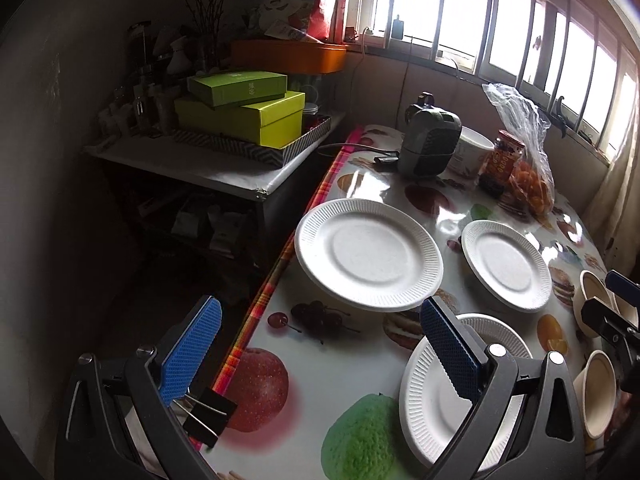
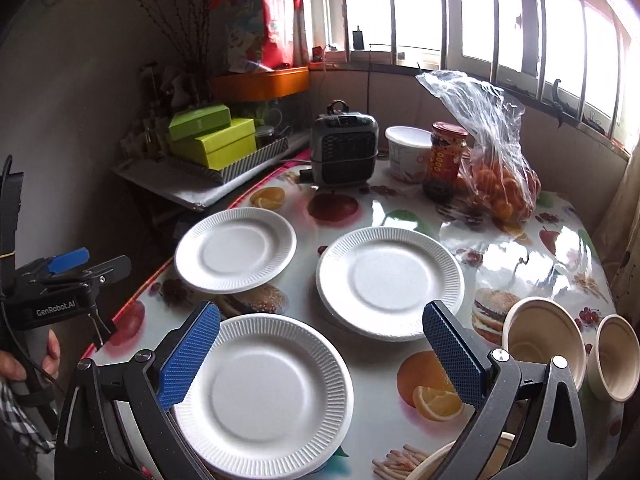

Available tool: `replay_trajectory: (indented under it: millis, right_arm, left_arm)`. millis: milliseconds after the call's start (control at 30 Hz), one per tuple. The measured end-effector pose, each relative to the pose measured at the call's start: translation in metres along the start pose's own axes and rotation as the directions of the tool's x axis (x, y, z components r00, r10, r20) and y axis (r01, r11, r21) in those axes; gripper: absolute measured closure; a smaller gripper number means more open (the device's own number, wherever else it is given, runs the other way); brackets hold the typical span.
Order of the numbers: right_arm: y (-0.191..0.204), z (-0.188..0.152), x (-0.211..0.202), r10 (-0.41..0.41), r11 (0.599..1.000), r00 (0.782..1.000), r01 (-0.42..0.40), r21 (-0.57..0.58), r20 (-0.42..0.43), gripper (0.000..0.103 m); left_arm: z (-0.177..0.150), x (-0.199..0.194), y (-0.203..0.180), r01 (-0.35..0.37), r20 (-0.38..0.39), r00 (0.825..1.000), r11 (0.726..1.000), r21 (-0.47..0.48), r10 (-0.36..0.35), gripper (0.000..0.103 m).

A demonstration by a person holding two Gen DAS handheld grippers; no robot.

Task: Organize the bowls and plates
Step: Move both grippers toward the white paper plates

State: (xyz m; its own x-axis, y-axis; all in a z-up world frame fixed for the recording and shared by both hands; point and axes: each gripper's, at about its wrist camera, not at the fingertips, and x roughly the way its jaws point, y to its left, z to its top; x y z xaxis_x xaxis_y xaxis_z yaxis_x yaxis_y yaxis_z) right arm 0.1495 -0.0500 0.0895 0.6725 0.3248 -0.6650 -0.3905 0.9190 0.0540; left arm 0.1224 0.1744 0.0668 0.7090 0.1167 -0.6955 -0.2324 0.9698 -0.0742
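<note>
Jaws: both wide, empty | 3 plates (image 2: 264, 396) | 2 bowls (image 2: 540, 340)

matt ribbed paper plates (image 2: 390, 284), glossy tablecloth (image 2: 520, 256)

You've got three white paper plates on the table: far-left (image 2: 236, 249), centre (image 2: 390, 283) and nearest (image 2: 264, 398). Two beige paper bowls lie tipped on their sides at the right, one (image 2: 540, 338) beside the other (image 2: 618, 360), and a third bowl rim (image 2: 434, 465) just shows at the bottom edge. Further back: two green boxes (image 2: 212, 138), one jar (image 2: 446, 160), one white tub (image 2: 408, 152), one bag of oranges (image 2: 496, 168).
</note>
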Motion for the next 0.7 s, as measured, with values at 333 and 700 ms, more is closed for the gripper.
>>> replay_trajectory:
  millis: [333,700]
  right_arm:
    - [0.002,0.048,0.080,0.089,0.994,0.989,-0.096,-0.055,-0.115,0.002]
    - [-0.007,0.080,0.162,0.149,0.987,0.967,-0.157,-0.022,-0.207,0.009]
  left_arm:
    - [0.027,0.048,0.020,-0.005,-0.082,0.997,1.000,-0.021,0.003,0.011]
    - [0.037,0.092,0.033,0.007,-0.139,0.990,0.997,-0.078,-0.018,0.019]
